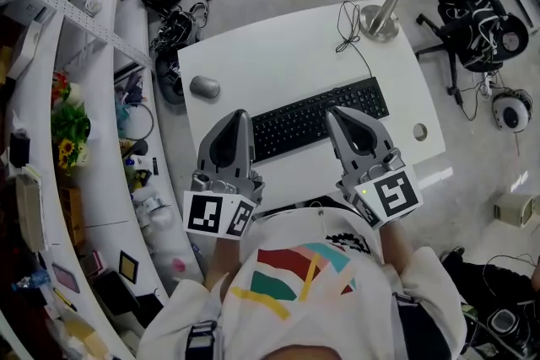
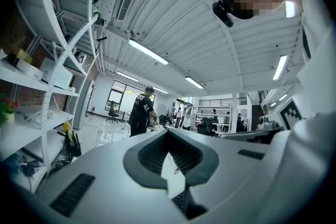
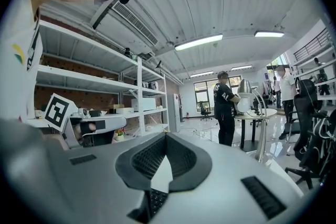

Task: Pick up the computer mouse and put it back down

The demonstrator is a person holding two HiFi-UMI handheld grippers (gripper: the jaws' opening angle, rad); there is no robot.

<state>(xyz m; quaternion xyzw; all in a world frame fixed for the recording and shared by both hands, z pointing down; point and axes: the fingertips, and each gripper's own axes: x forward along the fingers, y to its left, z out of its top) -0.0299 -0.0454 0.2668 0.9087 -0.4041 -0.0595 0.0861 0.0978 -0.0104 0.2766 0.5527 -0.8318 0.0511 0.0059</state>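
On the white table [image 1: 278, 46] a grey computer mouse [image 1: 204, 86] lay by itself. It sat near the table's left edge, a little way off the left end of the black keyboard [image 1: 316, 118]. Nothing touched the mouse.

The left gripper [image 1: 242, 117] was held level over the near side of the table. Its tip was by the keyboard's left end, and the mouse was past it and to the left, apart from it. Its two jaws were closed tight together at the tip, with nothing between them.

The right gripper [image 1: 335, 112] was held level too, with its tip over the right part of the keyboard. Its jaws were also pressed together and held nothing.

A silver desk lamp [image 1: 381, 11] stood at the far right corner of the table, and its thin cord [image 1: 348, 29] ran across the top. A black office chair [image 1: 474, 8] stood on the floor to the right. Shelves [image 1: 59, 97] full of small things ran along the left side. Far off, a person in a black shirt [image 3: 224, 107] stood by another table.
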